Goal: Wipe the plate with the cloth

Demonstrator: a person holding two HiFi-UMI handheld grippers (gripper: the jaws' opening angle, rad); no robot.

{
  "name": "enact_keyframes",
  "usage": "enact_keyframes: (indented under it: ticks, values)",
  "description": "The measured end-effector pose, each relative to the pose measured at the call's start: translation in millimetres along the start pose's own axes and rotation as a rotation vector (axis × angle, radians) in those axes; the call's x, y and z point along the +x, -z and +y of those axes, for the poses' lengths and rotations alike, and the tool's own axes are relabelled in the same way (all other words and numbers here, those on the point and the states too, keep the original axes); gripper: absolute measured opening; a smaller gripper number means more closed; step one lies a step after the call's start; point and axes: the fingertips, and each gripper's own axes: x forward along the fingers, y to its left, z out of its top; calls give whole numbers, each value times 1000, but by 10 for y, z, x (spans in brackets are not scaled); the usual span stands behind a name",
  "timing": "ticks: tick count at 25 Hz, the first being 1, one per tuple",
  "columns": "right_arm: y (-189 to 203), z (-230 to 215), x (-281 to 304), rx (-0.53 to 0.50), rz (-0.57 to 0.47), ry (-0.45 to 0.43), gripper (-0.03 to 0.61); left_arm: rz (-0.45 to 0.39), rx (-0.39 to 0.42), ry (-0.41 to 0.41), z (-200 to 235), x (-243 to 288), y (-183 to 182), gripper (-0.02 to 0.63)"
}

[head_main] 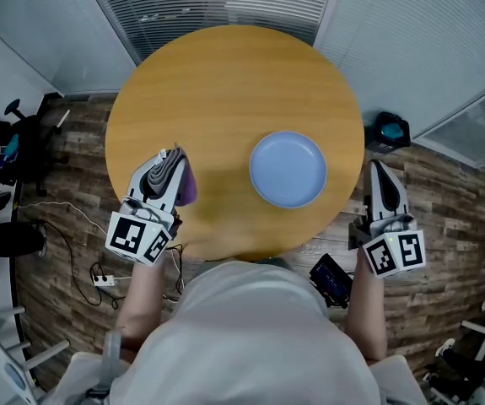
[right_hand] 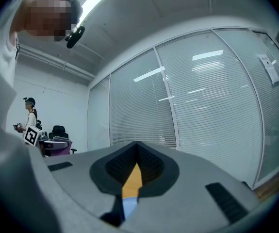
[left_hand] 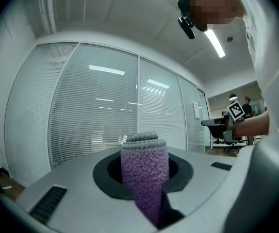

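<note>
Between the grippers lies the blue plate (head_main: 288,169), right of the left gripper (head_main: 172,159), which clamps the purple cloth (head_main: 187,186); the right gripper (head_main: 376,169) is closed and empty.

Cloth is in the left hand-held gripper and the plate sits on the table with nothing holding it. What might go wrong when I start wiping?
1. The plate lies free on the smooth table. The right hand-held gripper is shut at the table's edge and is not steadying it, so a wipe may slide the plate.
2. The cloth is a thick fold pinched in the left hand-held gripper. It may pull loose, or the hard tips may scrape the plate.
</note>
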Motion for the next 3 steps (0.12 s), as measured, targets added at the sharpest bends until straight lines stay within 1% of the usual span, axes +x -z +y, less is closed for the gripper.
enact_keyframes:
  ticks: [3]
  values:
    - [35,-20,-22,-2,7,3,18,2,5,-3,-20,-12,11,78]
